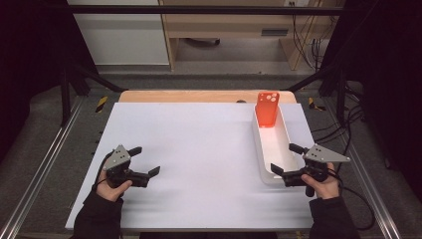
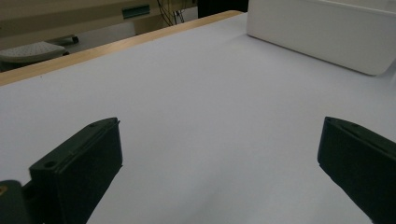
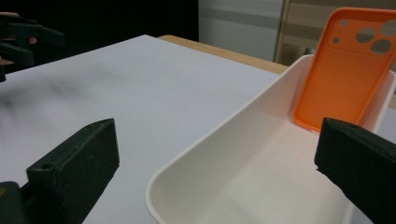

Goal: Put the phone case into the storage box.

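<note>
An orange phone case (image 1: 267, 108) (image 3: 343, 70) leans upright against the far end of a long white tray (image 1: 282, 134) (image 3: 219, 140) at the right of the white table. My right gripper (image 1: 287, 159) (image 3: 215, 172) is open at the tray's near end, its jaws straddling the near rim with nothing between them. Over the bare white surface near the front left, my left gripper (image 1: 145, 160) (image 2: 219, 163) stands open and holds nothing. The tray's side wall (image 2: 322, 32) appears in the left gripper view at the upper right.
A white sheet (image 1: 199, 149) covers the table, with a strip of wooden edge (image 1: 199, 95) along the far side. Metal rails (image 1: 45, 164) run along both sides. Wooden furniture and cables (image 1: 308, 45) stand beyond the table.
</note>
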The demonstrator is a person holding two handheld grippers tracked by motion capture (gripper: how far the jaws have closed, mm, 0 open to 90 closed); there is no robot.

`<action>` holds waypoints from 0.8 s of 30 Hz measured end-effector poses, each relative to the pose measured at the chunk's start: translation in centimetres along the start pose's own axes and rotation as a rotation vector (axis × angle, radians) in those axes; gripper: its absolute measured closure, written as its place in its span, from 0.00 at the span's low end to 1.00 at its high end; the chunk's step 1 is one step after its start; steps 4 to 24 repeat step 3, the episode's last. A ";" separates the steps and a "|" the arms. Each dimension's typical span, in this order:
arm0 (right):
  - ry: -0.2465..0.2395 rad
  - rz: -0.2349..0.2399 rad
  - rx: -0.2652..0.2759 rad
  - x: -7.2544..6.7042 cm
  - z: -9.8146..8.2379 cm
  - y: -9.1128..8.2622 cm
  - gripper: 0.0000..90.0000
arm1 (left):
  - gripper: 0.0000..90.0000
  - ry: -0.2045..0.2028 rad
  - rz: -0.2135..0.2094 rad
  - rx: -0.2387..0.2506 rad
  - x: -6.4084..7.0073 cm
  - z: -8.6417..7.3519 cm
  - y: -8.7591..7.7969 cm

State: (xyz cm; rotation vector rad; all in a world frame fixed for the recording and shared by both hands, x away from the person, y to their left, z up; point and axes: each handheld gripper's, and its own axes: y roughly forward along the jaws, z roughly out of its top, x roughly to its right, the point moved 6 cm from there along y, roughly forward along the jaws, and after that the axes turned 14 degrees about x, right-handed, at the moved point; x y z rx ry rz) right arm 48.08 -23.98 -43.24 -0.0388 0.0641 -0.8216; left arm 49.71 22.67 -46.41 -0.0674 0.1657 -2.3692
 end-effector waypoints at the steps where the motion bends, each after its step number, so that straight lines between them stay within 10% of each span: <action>1: 0.001 -0.006 0.003 0.2 -0.1 -0.2 0.01 | 0.00 0.001 -0.001 0.001 0.0 0.0 0.0; 24: 0.015 -0.018 0.009 0.6 -0.3 -0.7 0.01 | 0.00 0.000 -0.001 0.004 0.0 0.1 0.0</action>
